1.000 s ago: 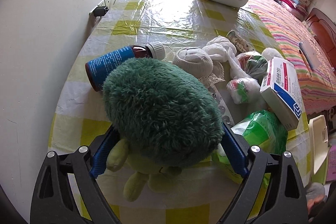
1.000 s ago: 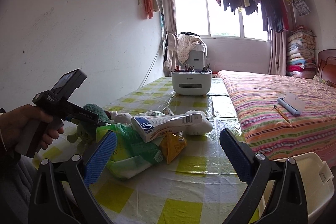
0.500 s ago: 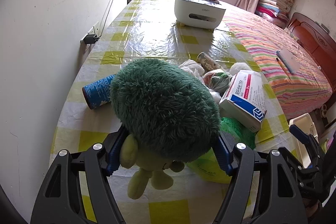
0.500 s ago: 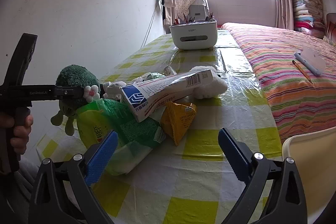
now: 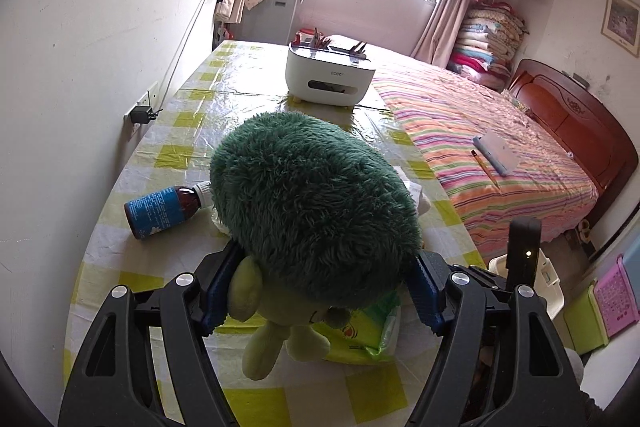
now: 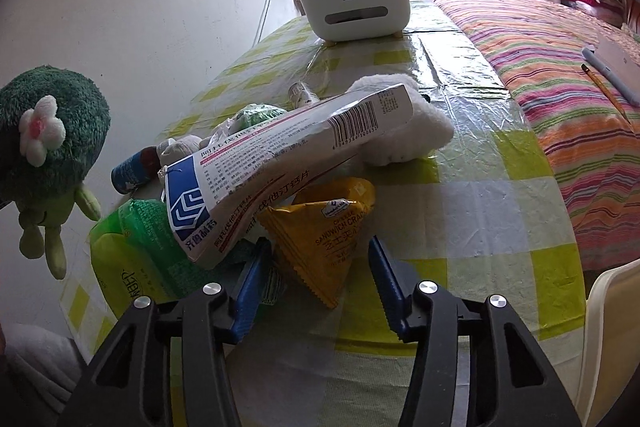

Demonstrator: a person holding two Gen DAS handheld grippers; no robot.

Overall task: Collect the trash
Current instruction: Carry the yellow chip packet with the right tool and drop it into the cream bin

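Observation:
My left gripper [image 5: 316, 293] is shut on a green plush toy [image 5: 312, 211] and holds it above the table; the toy also shows at the left of the right wrist view [image 6: 48, 139]. My right gripper [image 6: 318, 281] is open, its fingers on either side of a yellow cracker packet [image 6: 326, 231]. Beside the packet lie a white medicine box [image 6: 280, 163], a green wipes pack [image 6: 136, 259] and a brown bottle with a blue label [image 5: 164, 207].
A white organiser box [image 6: 356, 7] stands at the far end of the checked table [image 6: 472, 147]. A white fluffy item [image 6: 408, 135] lies behind the medicine box. A striped bed [image 5: 488, 139] runs along the right. A white bin [image 6: 616, 327] stands at the table's near right.
My left gripper has lifted the plush toy higher off the table. My right gripper has moved down and forward to the cracker packet, and its jaws have narrowed around it.

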